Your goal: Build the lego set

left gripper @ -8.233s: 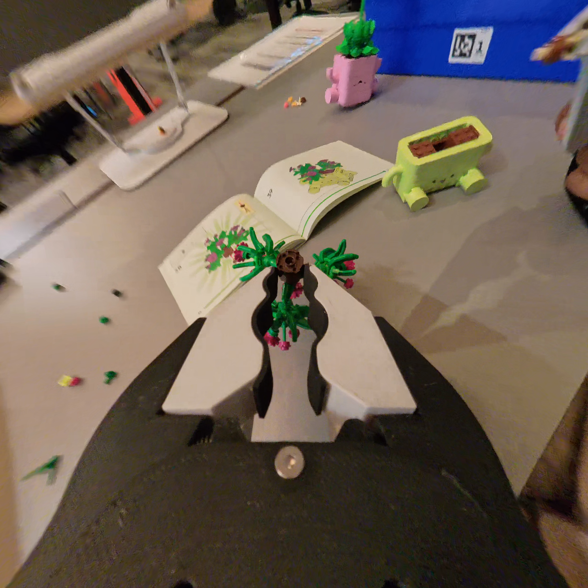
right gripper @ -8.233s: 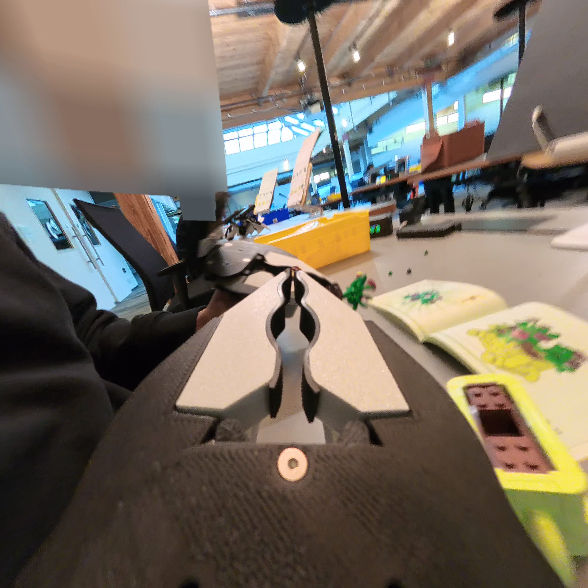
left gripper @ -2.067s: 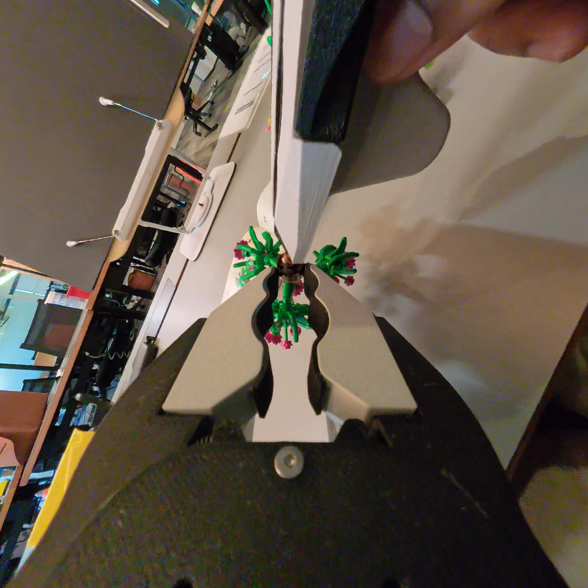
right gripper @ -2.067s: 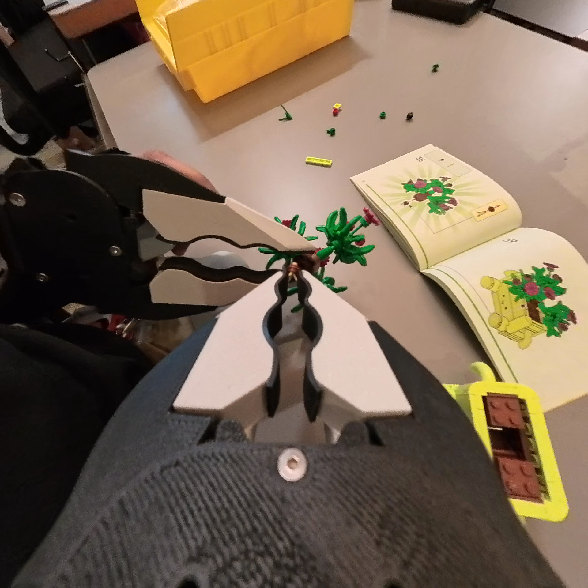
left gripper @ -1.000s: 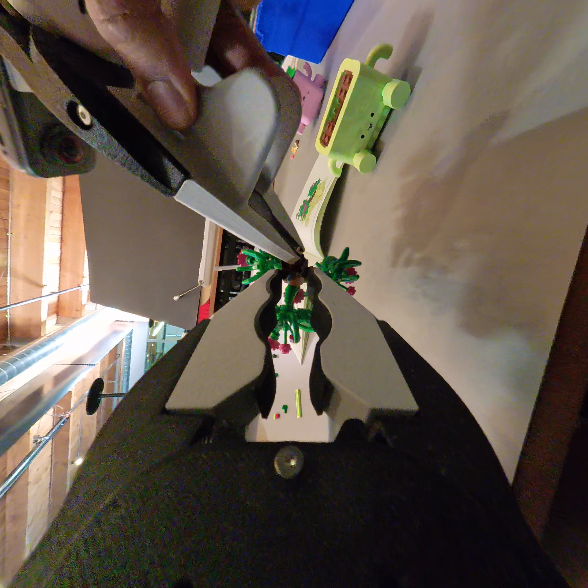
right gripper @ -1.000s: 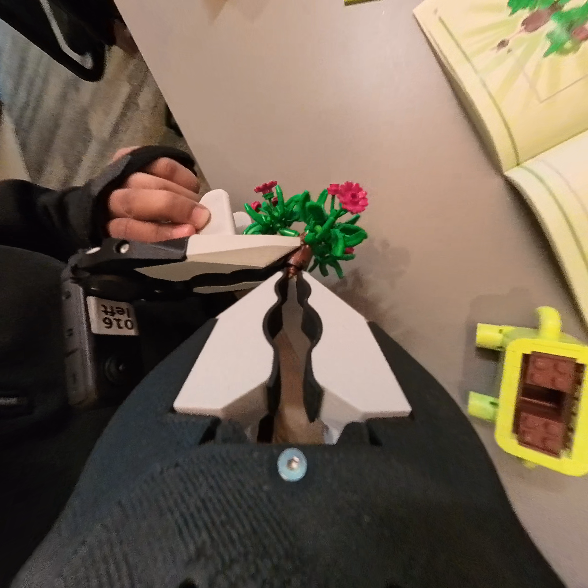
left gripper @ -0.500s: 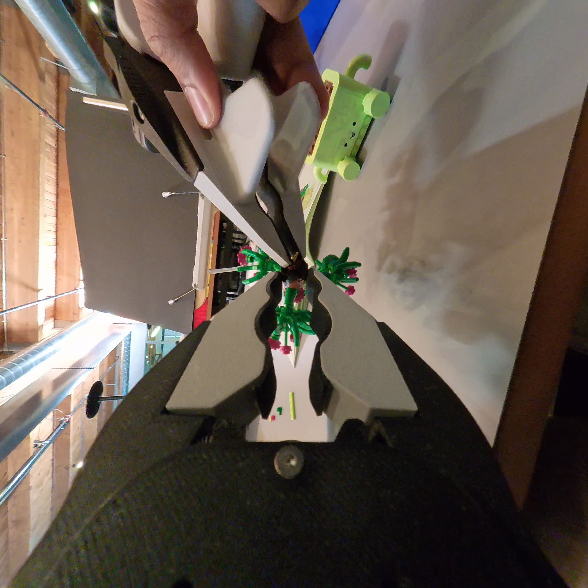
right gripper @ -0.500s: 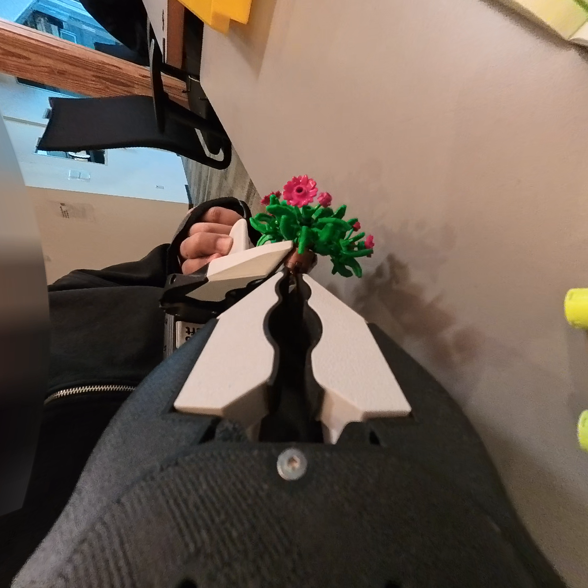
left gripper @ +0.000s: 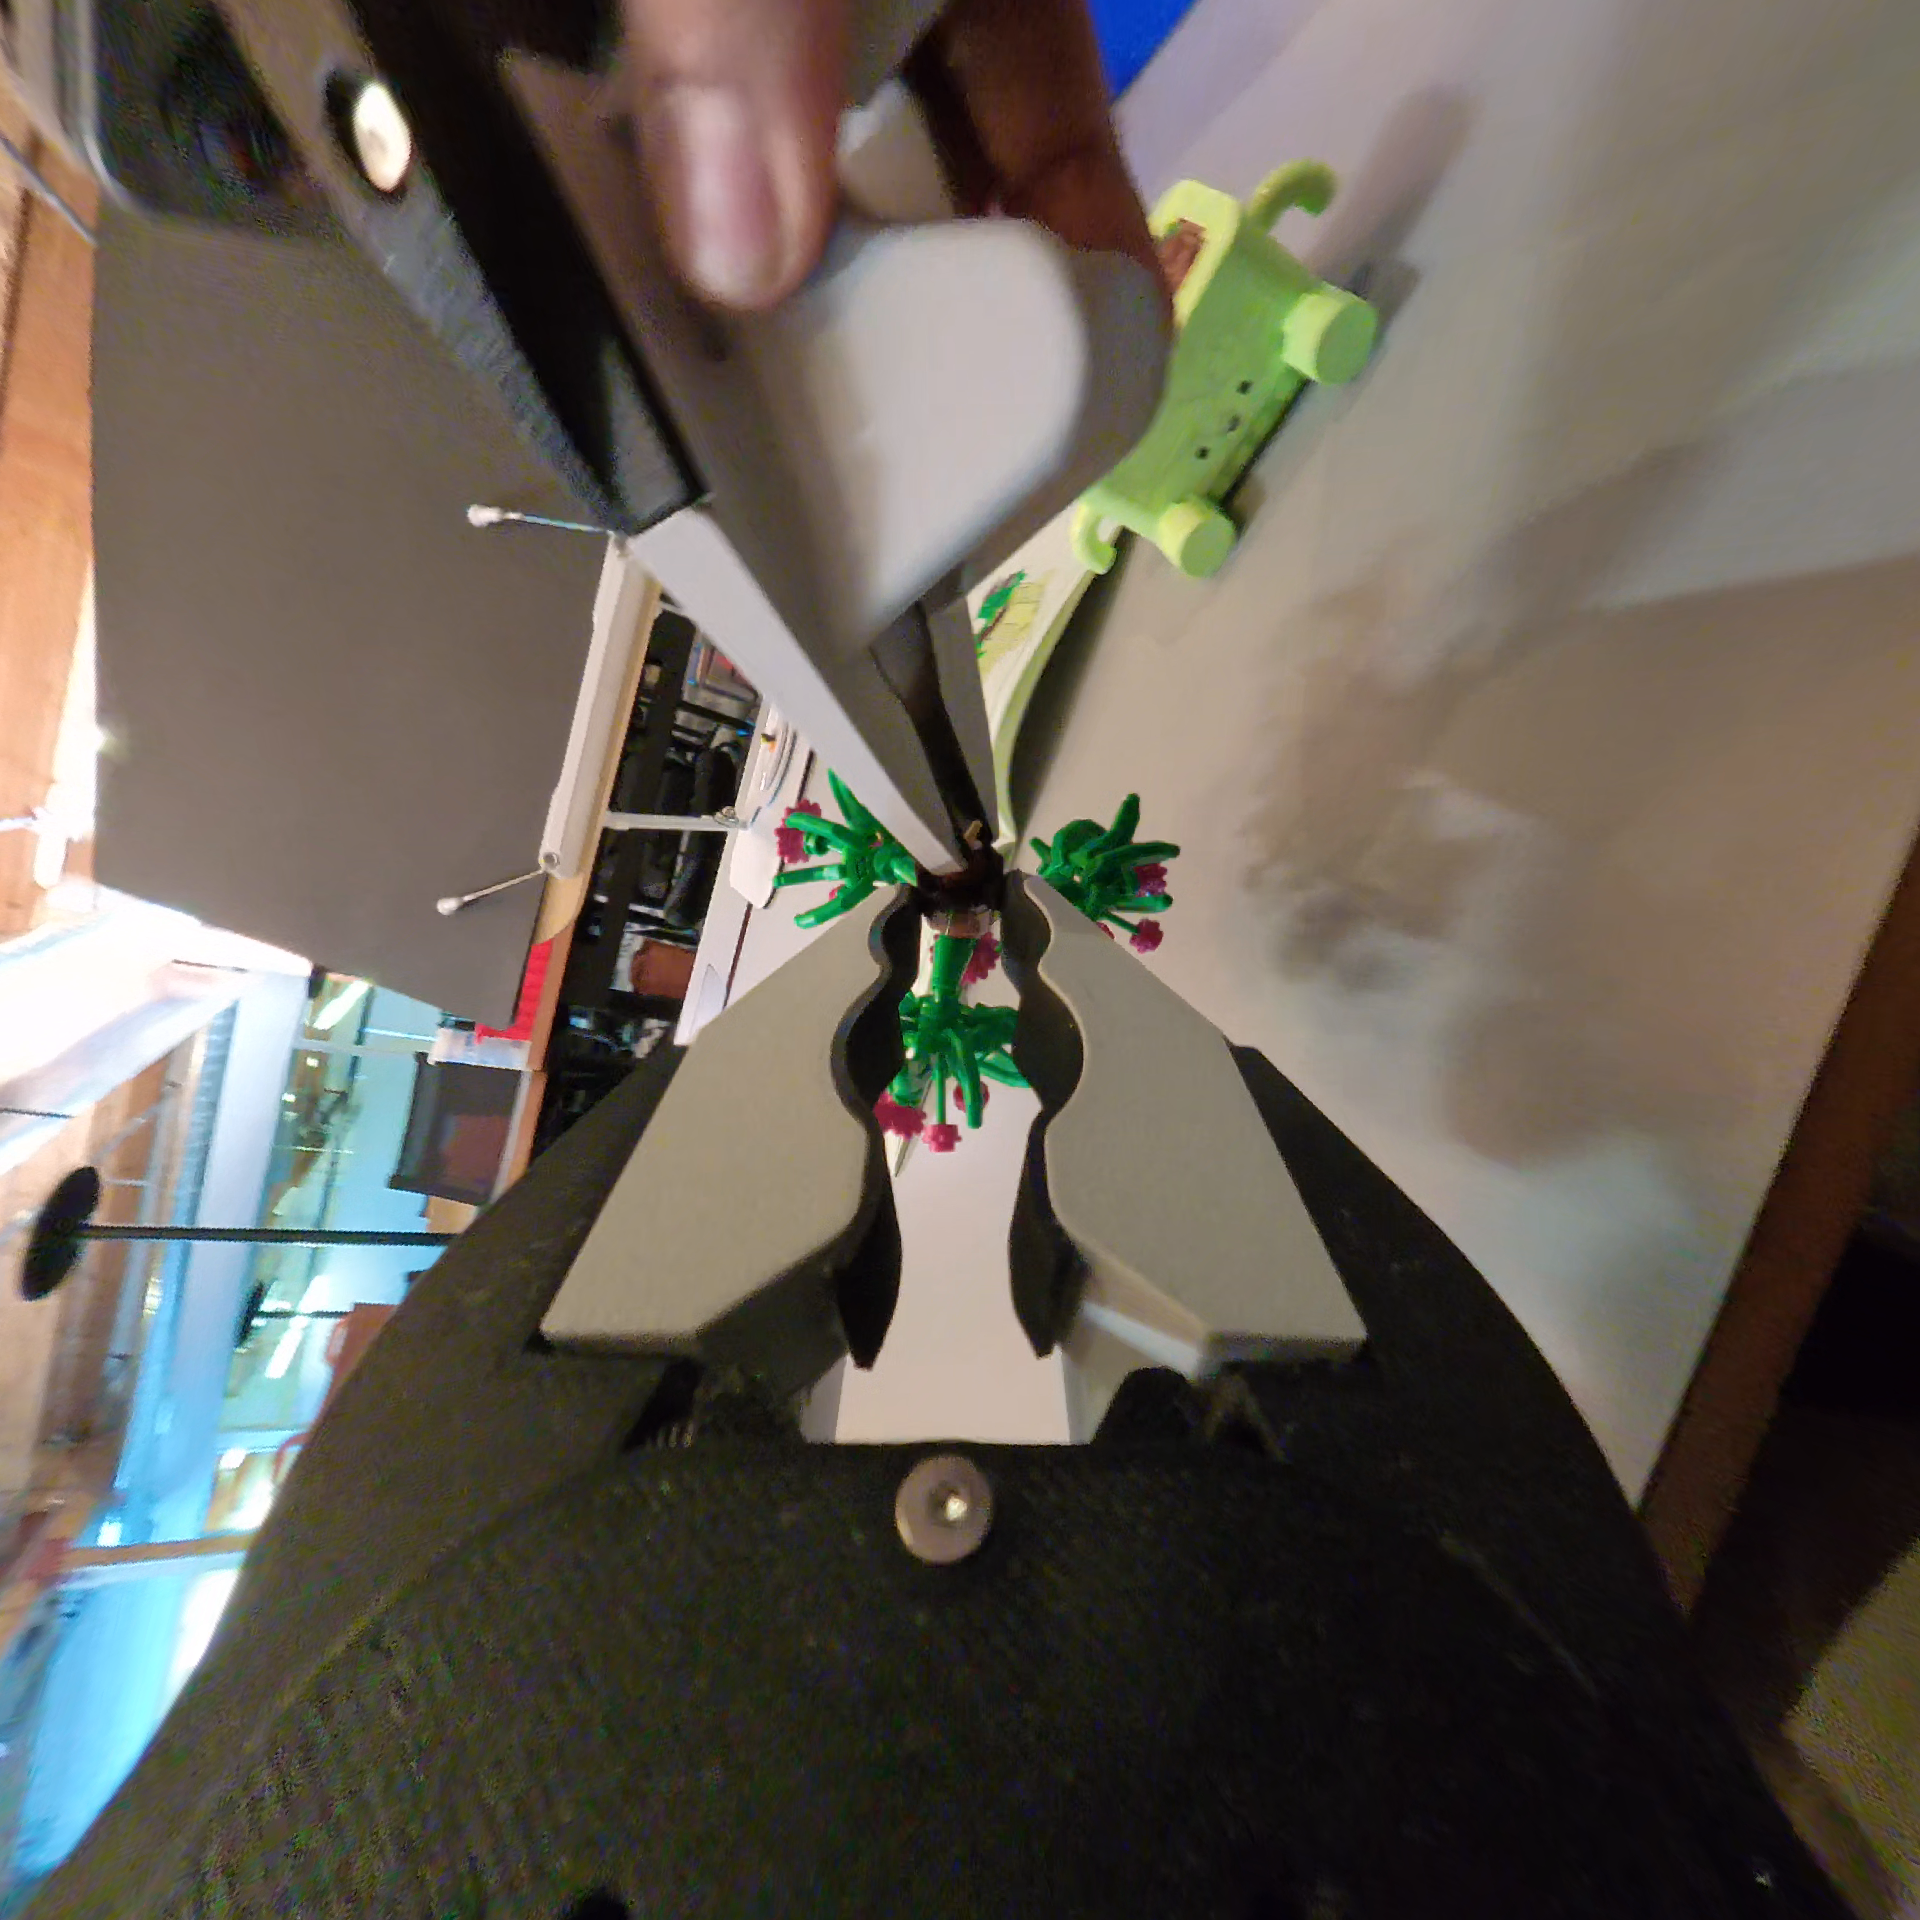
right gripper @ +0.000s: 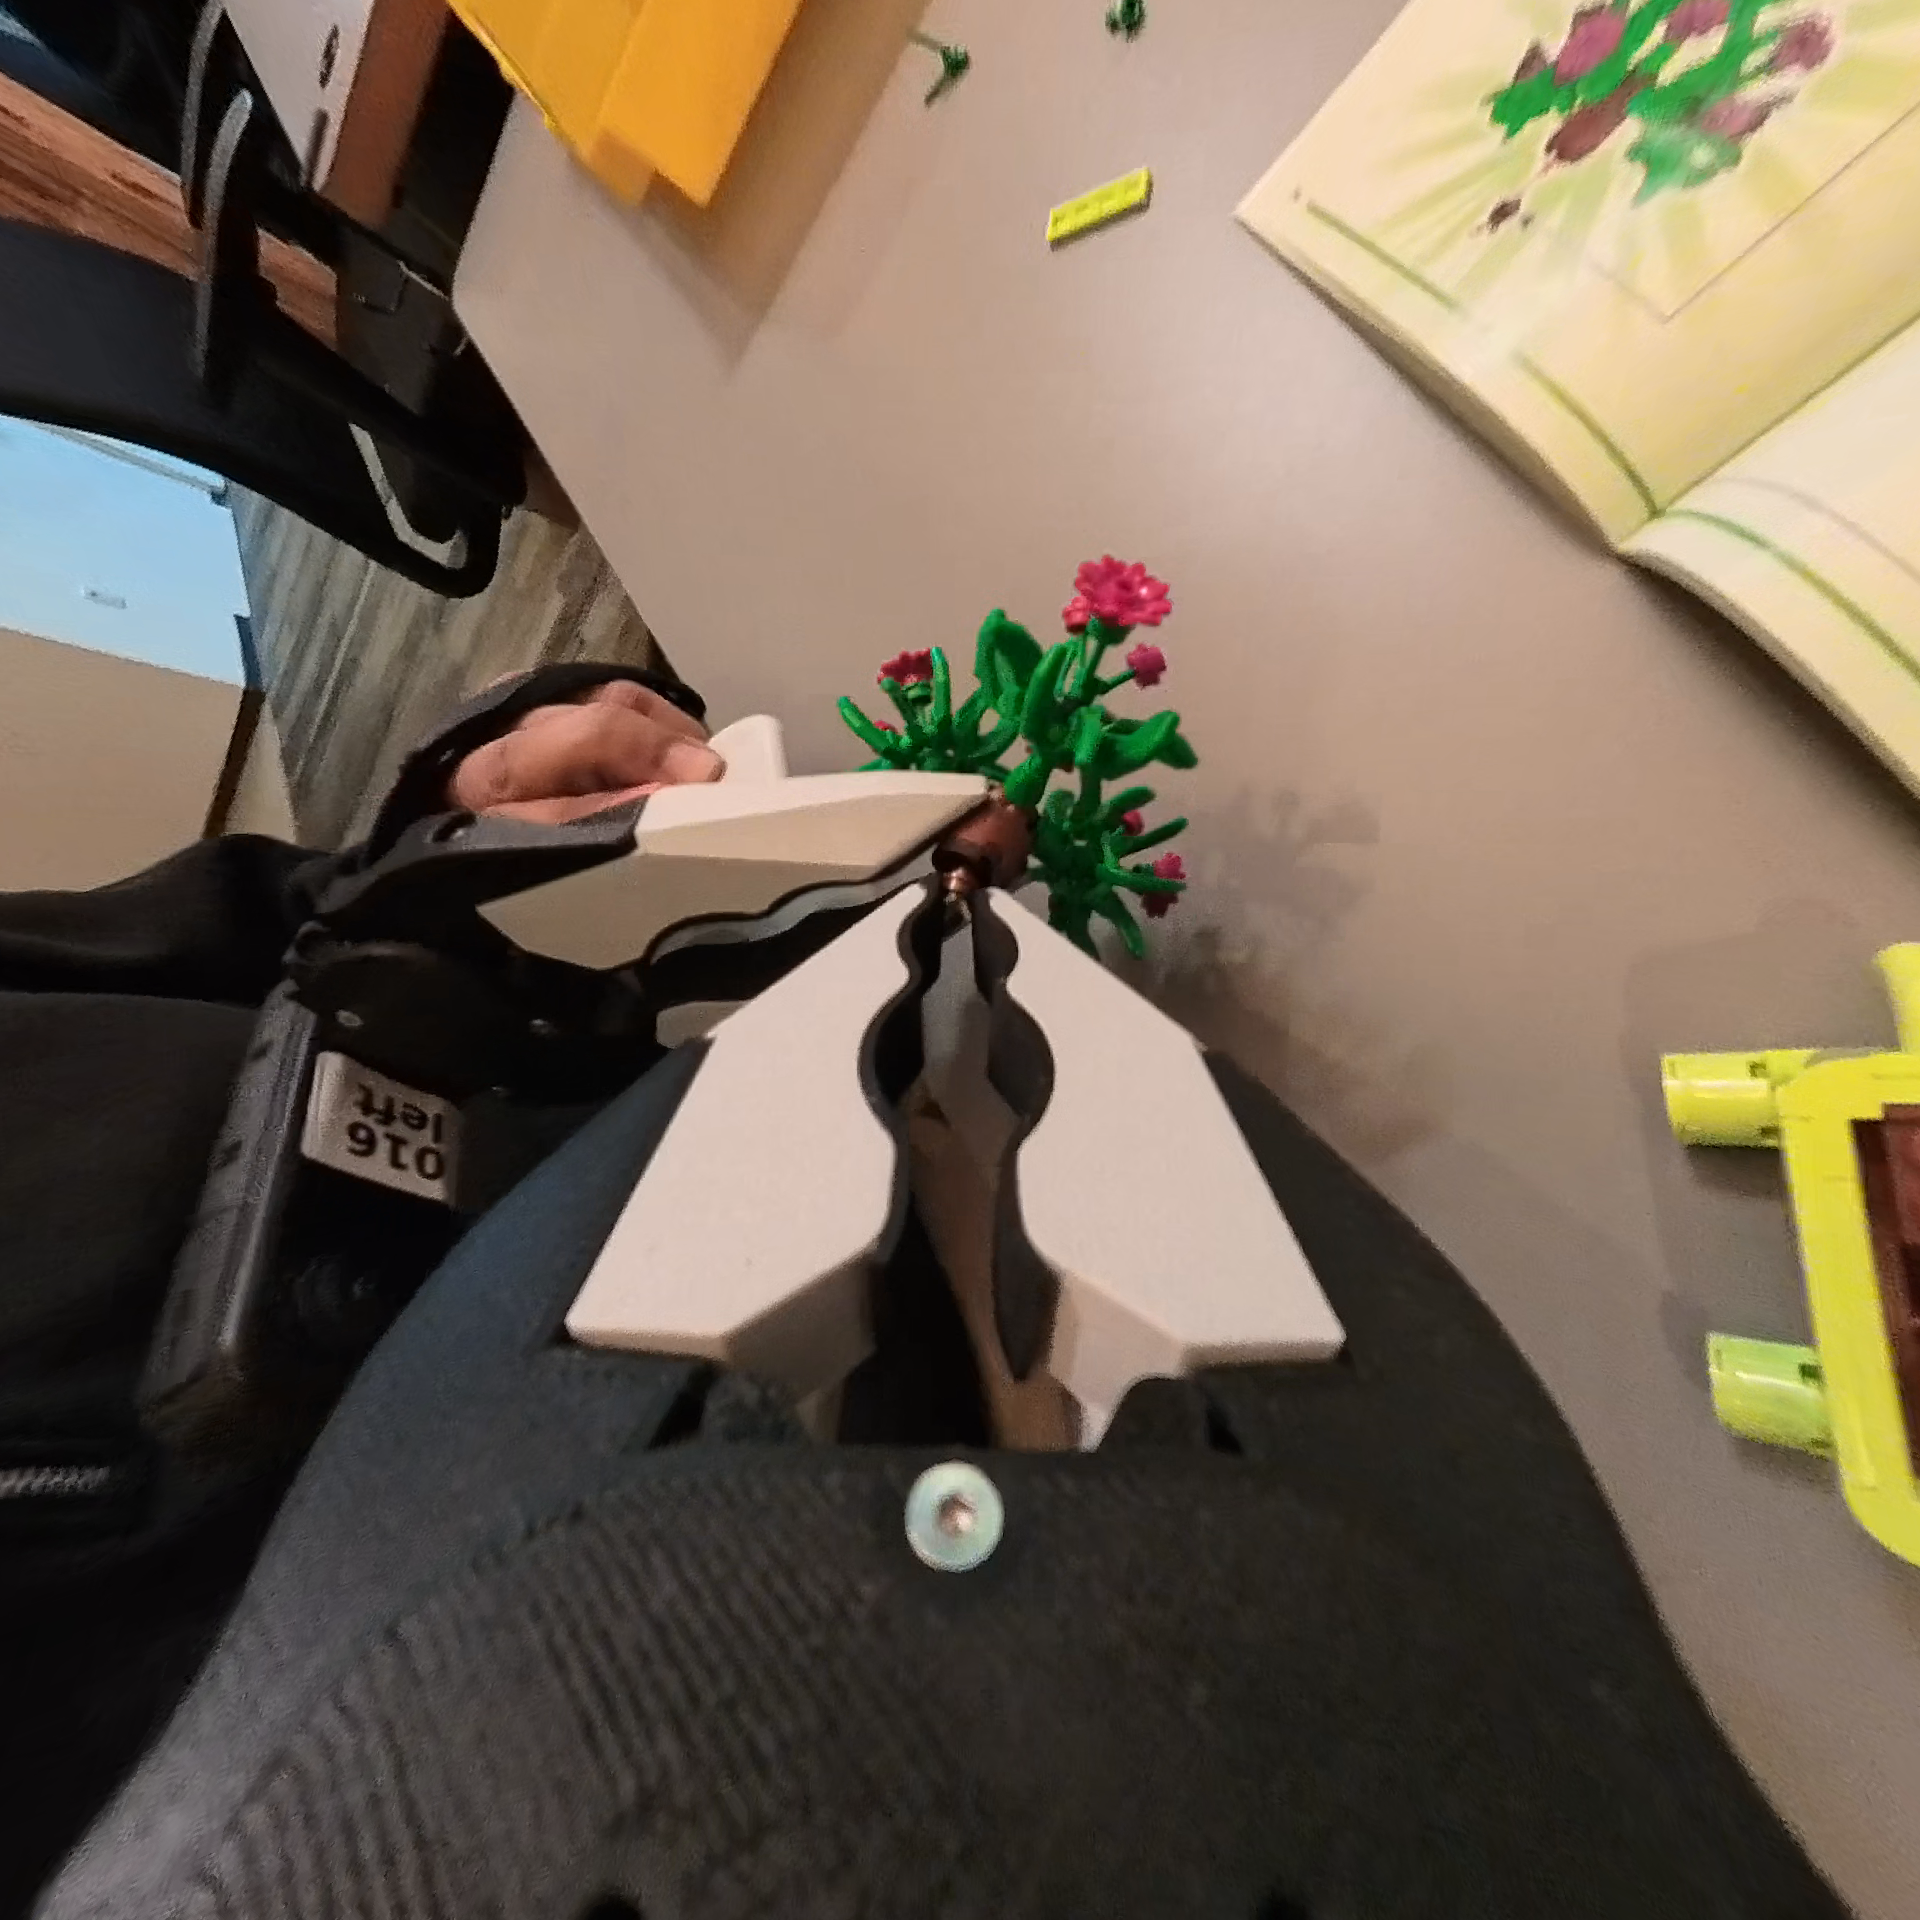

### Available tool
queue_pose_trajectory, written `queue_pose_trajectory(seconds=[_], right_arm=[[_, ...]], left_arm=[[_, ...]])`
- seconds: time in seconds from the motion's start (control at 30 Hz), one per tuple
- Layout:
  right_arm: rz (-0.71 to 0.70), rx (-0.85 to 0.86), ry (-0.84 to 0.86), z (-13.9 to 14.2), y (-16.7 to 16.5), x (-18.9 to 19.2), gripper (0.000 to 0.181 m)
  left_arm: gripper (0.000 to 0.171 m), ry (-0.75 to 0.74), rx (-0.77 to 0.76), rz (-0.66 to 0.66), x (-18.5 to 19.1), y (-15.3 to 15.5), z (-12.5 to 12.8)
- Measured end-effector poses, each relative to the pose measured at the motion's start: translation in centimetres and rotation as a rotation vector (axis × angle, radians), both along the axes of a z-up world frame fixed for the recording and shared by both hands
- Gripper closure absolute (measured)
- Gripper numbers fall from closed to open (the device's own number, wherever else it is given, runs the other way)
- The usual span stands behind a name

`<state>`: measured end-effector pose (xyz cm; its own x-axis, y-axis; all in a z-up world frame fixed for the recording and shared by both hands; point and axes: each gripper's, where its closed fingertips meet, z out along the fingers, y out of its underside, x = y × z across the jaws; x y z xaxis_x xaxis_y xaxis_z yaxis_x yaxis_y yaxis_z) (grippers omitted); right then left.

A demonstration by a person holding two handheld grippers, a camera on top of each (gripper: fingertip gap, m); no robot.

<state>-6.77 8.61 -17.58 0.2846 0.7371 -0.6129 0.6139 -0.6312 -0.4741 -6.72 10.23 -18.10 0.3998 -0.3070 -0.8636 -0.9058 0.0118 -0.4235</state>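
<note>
A small Lego plant [right gripper: 1049,748] with green leaves, pink flowers and a brown stem is held in the air between both grippers. My left gripper [left gripper: 961,888] is shut on the brown stem [left gripper: 956,883], with the leaves spread around its tips. It comes in from the left in the right wrist view [right gripper: 956,831]. My right gripper [right gripper: 951,899] is shut on the stem's small brown lower end [right gripper: 956,873]. It comes down from above in the left wrist view [left gripper: 961,842], held by a hand [left gripper: 748,156]. The lime green pot [left gripper: 1236,384] stands apart on the table, also at the right edge of the right wrist view [right gripper: 1849,1247].
The open instruction booklet [right gripper: 1662,260] lies on the grey table [right gripper: 1455,831]. A yellow bin [right gripper: 644,73], a lime flat plate [right gripper: 1099,206] and small green pieces [right gripper: 940,68] lie farther off. The table's edge [left gripper: 1787,1143] is near. Only a small space, under 4 cm, lies between the two pairs of fingers. The lime green pot [left gripper: 1236,384] is about equally far from each gripper, around 15 centimetres.
Both grippers stay shut together on the plant's stem while the pair has tilted. The right gripper has come closer to the left camera, and the booklet is back in the right wrist view.
</note>
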Motion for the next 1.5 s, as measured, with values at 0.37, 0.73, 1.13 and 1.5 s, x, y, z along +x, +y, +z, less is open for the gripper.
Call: queue_pose_trajectory(seconds=[0.37,0.73,1.13,1.5], right_arm=[[0.005,0.229,0.039,1.4,-0.2,-0.1,0.177],[0.133,0.361,-0.297,-5.6,-0.5,5.7,0.177],[0.118,0.614,-0.175,-7.5,0.0,5.6,0.138],[-0.124,0.62,-0.034,-7.3,0.6,6.5,0.151]], left_arm=[[0.159,-0.059,0.019,-0.011,-0.3,-0.2,1.2],[0.159,-0.235,-0.073,0.051,-2.8,0.7,1.2],[0.159,-0.281,-0.089,0.063,-3.8,0.8,1.2],[0.159,-0.281,-0.089,0.056,-3.5,0.8,1.2]])
